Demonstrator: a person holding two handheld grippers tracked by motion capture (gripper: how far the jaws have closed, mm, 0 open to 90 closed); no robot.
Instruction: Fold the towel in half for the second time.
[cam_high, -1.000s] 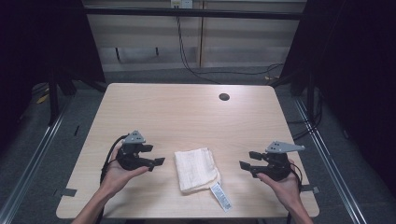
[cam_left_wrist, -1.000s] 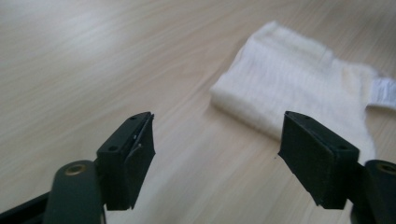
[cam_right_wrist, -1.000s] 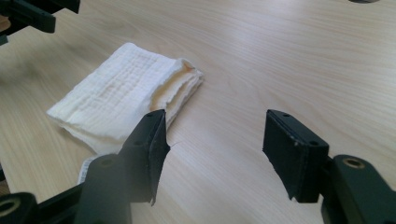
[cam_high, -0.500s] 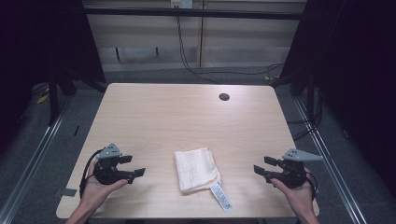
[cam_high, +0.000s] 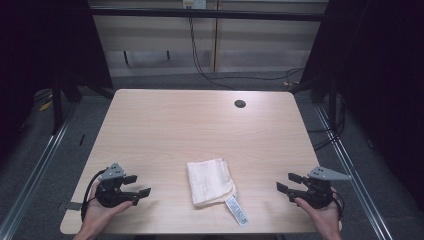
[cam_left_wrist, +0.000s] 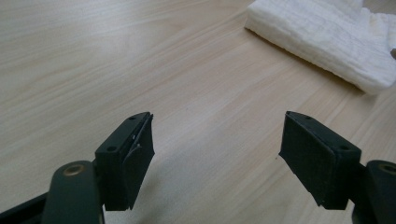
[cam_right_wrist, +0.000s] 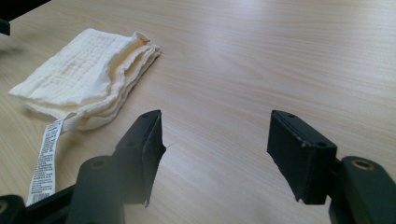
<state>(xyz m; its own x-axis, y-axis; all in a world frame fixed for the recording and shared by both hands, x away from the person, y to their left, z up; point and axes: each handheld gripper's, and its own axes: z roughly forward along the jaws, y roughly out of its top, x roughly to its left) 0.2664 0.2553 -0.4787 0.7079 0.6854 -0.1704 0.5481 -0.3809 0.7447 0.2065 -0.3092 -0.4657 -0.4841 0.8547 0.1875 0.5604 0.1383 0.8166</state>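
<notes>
folded cloth (cam_high: 210, 181) on table (cam_high: 190, 130), label (cam_high: 237, 210) trailing, both tools apart from it

Print on towel's label (cam_high: 237, 211) illegibly small

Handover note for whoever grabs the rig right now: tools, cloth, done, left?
Left tool: open, holding nothing, low over the table near its front left corner.
Right tool: open, holding nothing, jaws just opened wider, near the front right corner.
Cloth: folded, flat near the front edge between the tools, white tag sticking out toward the person.
Done: cloth lies folded.
Left: unclear from here; neither tool touches it.
</notes>
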